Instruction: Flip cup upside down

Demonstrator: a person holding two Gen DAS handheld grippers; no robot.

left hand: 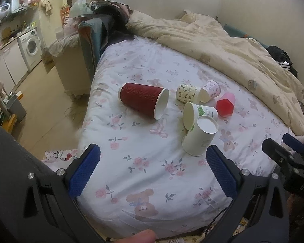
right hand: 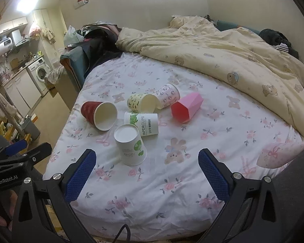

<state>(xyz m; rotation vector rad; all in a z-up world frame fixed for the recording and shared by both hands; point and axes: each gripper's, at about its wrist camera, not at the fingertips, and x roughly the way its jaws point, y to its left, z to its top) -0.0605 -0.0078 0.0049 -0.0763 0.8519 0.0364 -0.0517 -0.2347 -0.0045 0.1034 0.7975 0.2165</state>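
Observation:
Several cups lie on a floral bed sheet (left hand: 148, 162). A white paper cup with green print (left hand: 199, 136) (right hand: 130, 146) stands upside down, nearest to me. A second white cup (left hand: 200, 113) (right hand: 143, 123), a dark red ribbed cup (left hand: 143, 100) (right hand: 98, 114), a yellow patterned cup (left hand: 187, 95) (right hand: 140, 103), a pink patterned cup (left hand: 210, 90) (right hand: 169, 95) and a pink-red faceted cup (left hand: 226, 105) (right hand: 186, 107) lie on their sides. My left gripper (left hand: 152, 172) is open and empty near the bed's front edge. My right gripper (right hand: 147, 174) is open and empty too.
A cream quilt (left hand: 223, 46) (right hand: 223, 48) is bunched along the back and right of the bed. A sofa with clothes (left hand: 87, 40) stands to the left. Kitchen units and a washing machine (left hand: 30, 46) are at far left. A grey bin (left hand: 16, 107) stands on the floor.

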